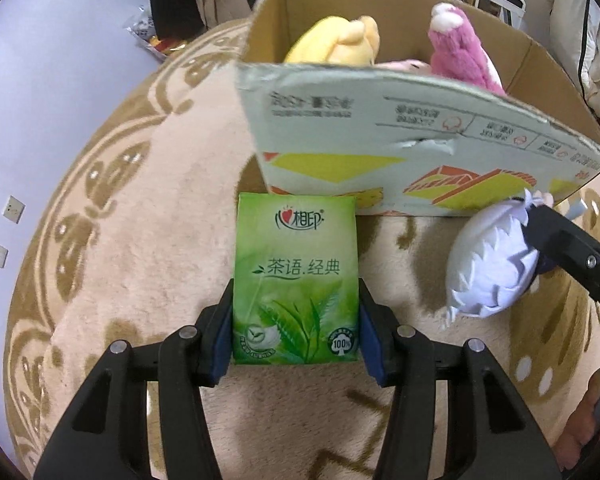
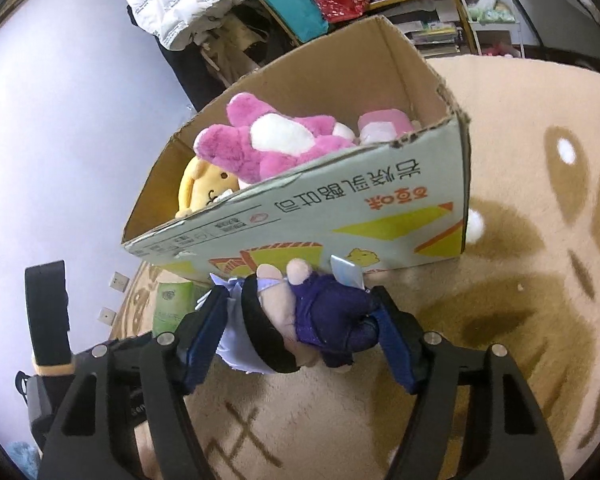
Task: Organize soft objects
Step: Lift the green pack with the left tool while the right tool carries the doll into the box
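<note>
Left gripper [image 1: 296,320] clamps green tissue pack [image 1: 296,276]; right gripper [image 2: 300,320] grips a plush doll [image 2: 300,320], both over the rug [image 1: 140,240] beside the cardboard box [image 1: 380,128].

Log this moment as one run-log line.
left gripper: shut on tissue pack | right gripper: shut on doll | box: holds pink plush, yellow plush
</note>
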